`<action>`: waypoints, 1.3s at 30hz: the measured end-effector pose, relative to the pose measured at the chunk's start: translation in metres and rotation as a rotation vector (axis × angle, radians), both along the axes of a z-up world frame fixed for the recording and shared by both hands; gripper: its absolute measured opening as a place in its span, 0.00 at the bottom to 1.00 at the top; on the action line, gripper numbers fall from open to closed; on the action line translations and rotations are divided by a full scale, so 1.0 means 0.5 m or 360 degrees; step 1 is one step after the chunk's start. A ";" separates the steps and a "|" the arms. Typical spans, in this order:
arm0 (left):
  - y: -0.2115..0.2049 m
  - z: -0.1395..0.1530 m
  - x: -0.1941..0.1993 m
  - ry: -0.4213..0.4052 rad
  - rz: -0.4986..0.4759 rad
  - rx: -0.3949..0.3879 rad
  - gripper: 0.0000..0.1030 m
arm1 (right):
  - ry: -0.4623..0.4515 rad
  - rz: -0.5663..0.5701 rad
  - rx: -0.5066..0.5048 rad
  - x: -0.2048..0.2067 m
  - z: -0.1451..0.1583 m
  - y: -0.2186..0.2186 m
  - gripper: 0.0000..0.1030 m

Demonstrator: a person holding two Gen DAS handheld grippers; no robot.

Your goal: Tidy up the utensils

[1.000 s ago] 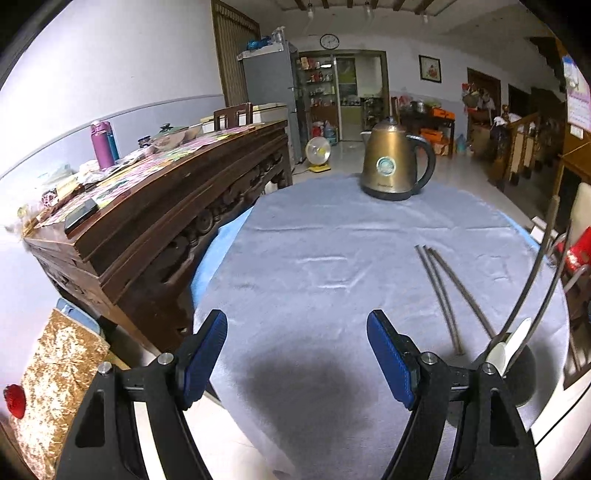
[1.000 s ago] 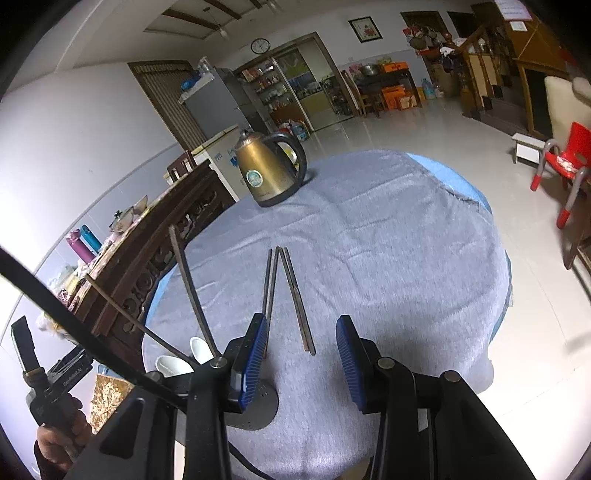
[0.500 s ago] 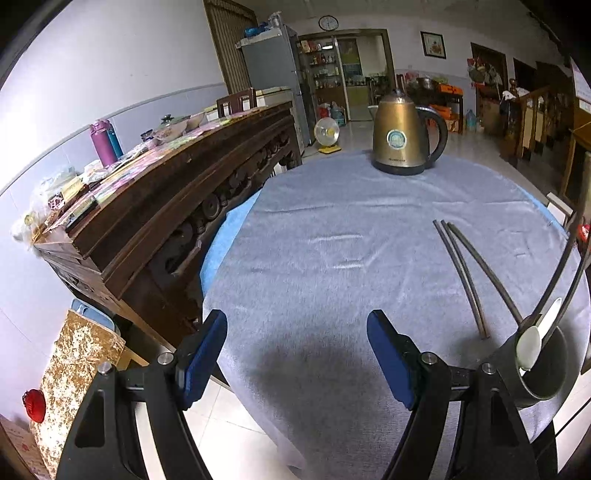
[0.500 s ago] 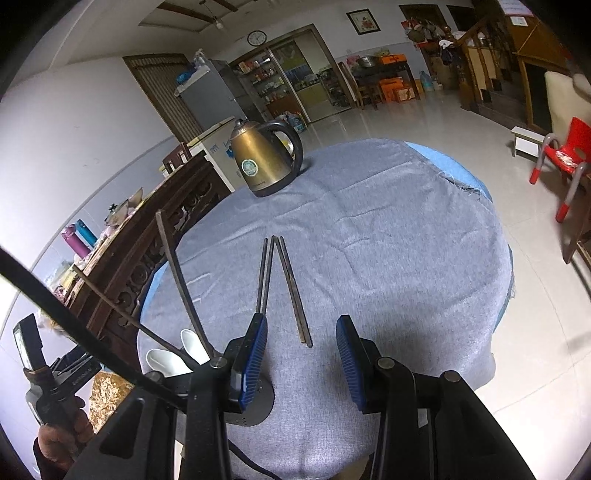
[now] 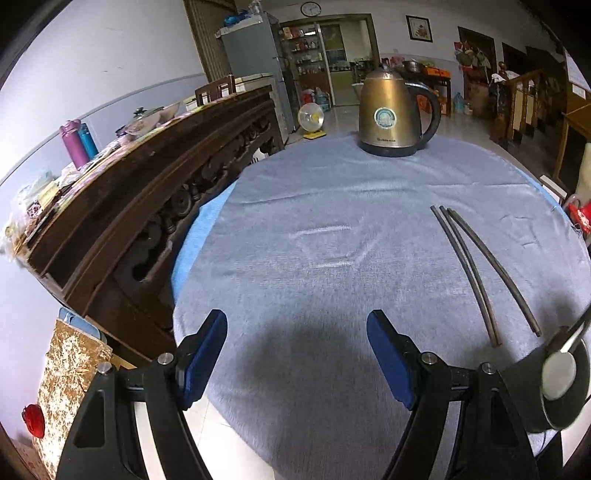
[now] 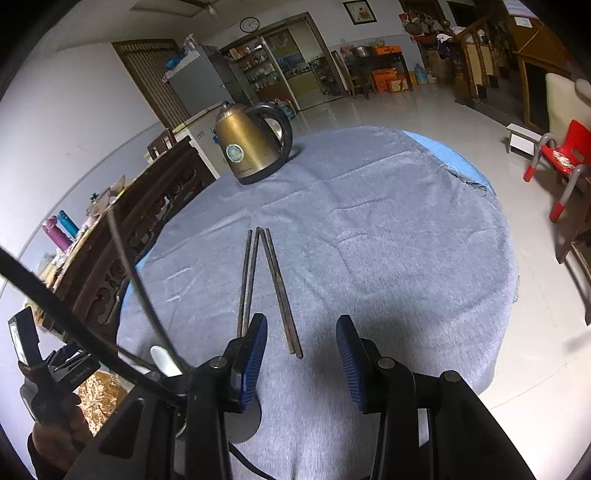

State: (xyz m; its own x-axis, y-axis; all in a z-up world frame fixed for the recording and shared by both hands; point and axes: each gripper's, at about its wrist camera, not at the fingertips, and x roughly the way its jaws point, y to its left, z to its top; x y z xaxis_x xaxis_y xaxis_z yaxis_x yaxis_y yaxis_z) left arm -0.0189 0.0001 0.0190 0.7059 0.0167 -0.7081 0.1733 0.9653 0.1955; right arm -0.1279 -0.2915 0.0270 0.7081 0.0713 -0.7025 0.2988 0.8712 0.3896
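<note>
We see a large room with pale lavender walls (image 5: 122,55) and a glossy light tiled floor (image 6: 424,110). A long carved dark wooden sideboard (image 5: 155,192) lines the left wall. Beyond stand a grey refrigerator (image 5: 255,59), a round wall clock (image 6: 249,24), and a red plastic child's chair (image 6: 561,155).

The utensil holder (image 5: 565,387), perhaps holding a spoon, is cut off by the right edge.

The chopsticks (image 6: 271,284) lie on the table (image 6: 388,258) just ahead of the right gripper (image 6: 301,354), a bit to its left. The kettle (image 6: 251,144) stands far ahead. The holder (image 5: 561,387) sits right of the left gripper (image 5: 295,354).
</note>
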 end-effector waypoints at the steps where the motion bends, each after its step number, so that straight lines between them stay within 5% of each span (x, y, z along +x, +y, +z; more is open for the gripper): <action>1: -0.003 -0.005 0.007 0.0009 -0.0006 0.0003 0.76 | 0.0007 0.0001 -0.0001 0.009 -0.002 0.000 0.40; 30: -0.057 -0.052 0.104 0.0080 -0.0101 0.0049 0.76 | 0.0067 0.0123 -0.0027 0.164 -0.034 0.014 0.40; 39: -0.113 -0.053 0.163 0.0117 -0.0293 -0.0115 0.76 | 0.0049 0.0235 0.0021 0.238 -0.052 0.002 0.40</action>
State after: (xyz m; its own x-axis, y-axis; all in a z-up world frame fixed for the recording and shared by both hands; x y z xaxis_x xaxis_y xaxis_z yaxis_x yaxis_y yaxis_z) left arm 0.0627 -0.0562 -0.0073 0.6388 -0.1605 -0.7525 0.3592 0.9271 0.1072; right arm -0.0088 -0.2903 0.0009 0.6676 0.1821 -0.7219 0.1799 0.9014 0.3938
